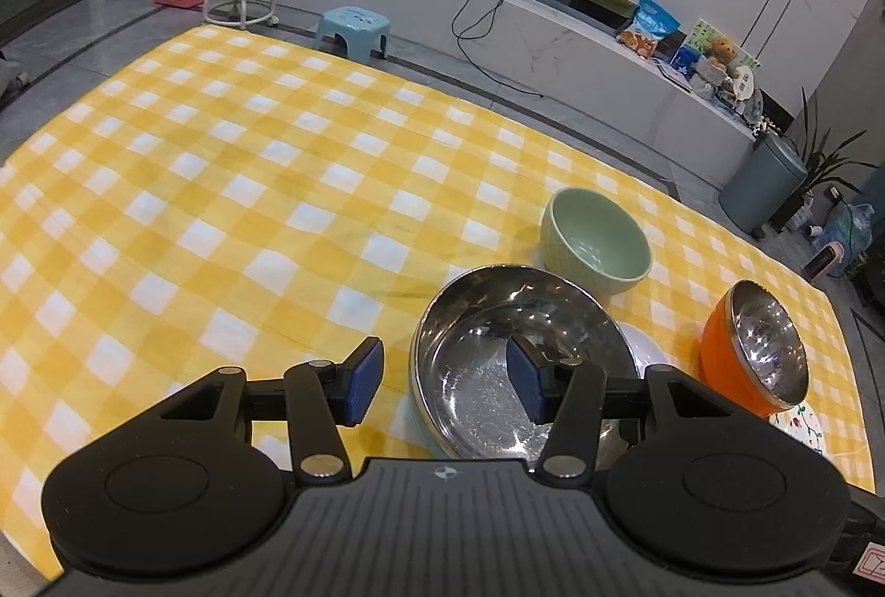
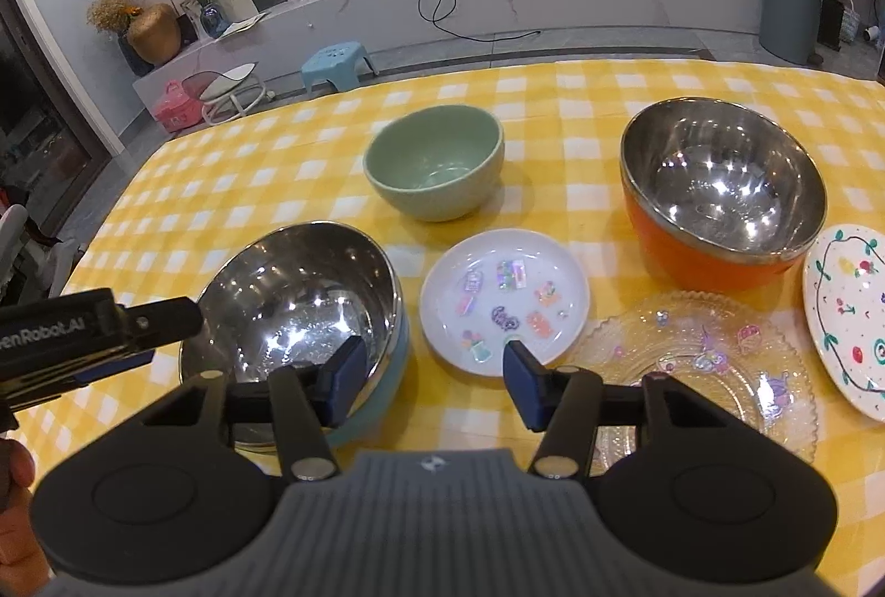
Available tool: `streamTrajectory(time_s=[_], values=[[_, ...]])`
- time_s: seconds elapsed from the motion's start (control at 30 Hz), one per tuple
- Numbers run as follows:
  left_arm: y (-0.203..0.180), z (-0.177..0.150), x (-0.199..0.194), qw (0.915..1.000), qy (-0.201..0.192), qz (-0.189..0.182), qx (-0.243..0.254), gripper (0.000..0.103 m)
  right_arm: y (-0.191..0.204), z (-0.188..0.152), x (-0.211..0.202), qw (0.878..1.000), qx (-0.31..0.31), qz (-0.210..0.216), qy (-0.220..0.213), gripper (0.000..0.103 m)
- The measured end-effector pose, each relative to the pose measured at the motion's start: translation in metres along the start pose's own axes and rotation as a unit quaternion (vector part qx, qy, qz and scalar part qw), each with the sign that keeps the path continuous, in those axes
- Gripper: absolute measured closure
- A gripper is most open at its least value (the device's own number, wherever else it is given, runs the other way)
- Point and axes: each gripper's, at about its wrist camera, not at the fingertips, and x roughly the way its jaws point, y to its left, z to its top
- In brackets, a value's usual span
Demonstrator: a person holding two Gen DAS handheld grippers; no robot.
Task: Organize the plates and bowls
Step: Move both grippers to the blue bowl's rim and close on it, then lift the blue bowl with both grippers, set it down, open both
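The work surface is a counter (image 2: 265, 165) covered with a yellow-and-white checked cloth. At its near left stands a steel bowl with a pale blue outer shell (image 2: 310, 315), mouth upward, interior mirror-bright. Beyond it, toward the far centre, sits a matte green bowl (image 2: 437, 171), also upright. At the right stands a steel-lined orange bowl (image 2: 719, 204), upright, its near rim close to a white plate painted with vines and cherries (image 2: 846, 320) at the right edge. A small white dish with coloured stickers (image 2: 503, 301) lies flat between the blue-shelled bowl and the orange bowl. A clear glass plate with a scalloped rim (image 2: 702, 370) lies flat near right, just beside the small dish and in front of the orange bowl.

The left claw (image 1: 445, 381) straddles the near-left rim of the blue-shelled bowl (image 1: 498, 353): one pad outside, one inside, jaws moderately wide, pads not pressing.

The right claw (image 2: 437, 378) hangs above the gap between the blue-shelled bowl and the small dish, jaws moderately apart, nothing gripped.

All the bowls and plates are round, so none has a distinct long axis.
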Motion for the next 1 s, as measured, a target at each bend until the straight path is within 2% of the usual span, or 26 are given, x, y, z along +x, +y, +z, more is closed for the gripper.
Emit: streamTrajectory(time_s=[0.17,0.23,0.33,0.4,0.5,0.63,0.73,0.9,1.0], values=[[0.002,-0.002,0.005,1.0,0.004,-0.007,0.002,0.043,0.002,-0.004,0.002,1.0,0.002,0.017,0.0,0.065],[0.002,-0.002,0.007,0.9999,0.007,-0.011,0.0,0.043,0.003,-0.005,0.002,1.0,0.005,0.027,0.002,0.076],[0.002,-0.004,0.008,0.9998,0.011,-0.014,0.002,0.045,0.004,-0.007,0.003,0.999,0.008,0.031,0.005,0.085],[0.001,-0.005,0.008,0.9998,0.012,-0.013,0.005,0.051,0.004,-0.009,0.003,0.999,0.008,0.031,0.008,0.091],[0.0,-0.007,0.009,0.9997,0.012,-0.017,0.01,0.059,0.0,-0.011,0.005,0.999,0.015,0.029,0.011,0.093],[-0.002,-0.009,0.007,0.9994,0.004,-0.029,0.017,0.064,-0.002,-0.011,0.004,0.999,0.027,0.037,0.009,0.094],[-0.003,-0.009,0.008,0.9994,0.003,-0.025,0.022,0.068,-0.001,-0.011,0.003,0.999,0.029,0.042,0.007,0.094],[0.0,-0.009,0.011,0.9996,0.005,-0.003,0.029,0.094,0.0,-0.012,0.001,0.999,0.029,0.045,0.003,0.094],[0.003,-0.009,0.011,0.9996,0.009,0.005,0.027,0.097,0.001,-0.011,0.0,0.999,0.026,0.045,0.003,0.094]])
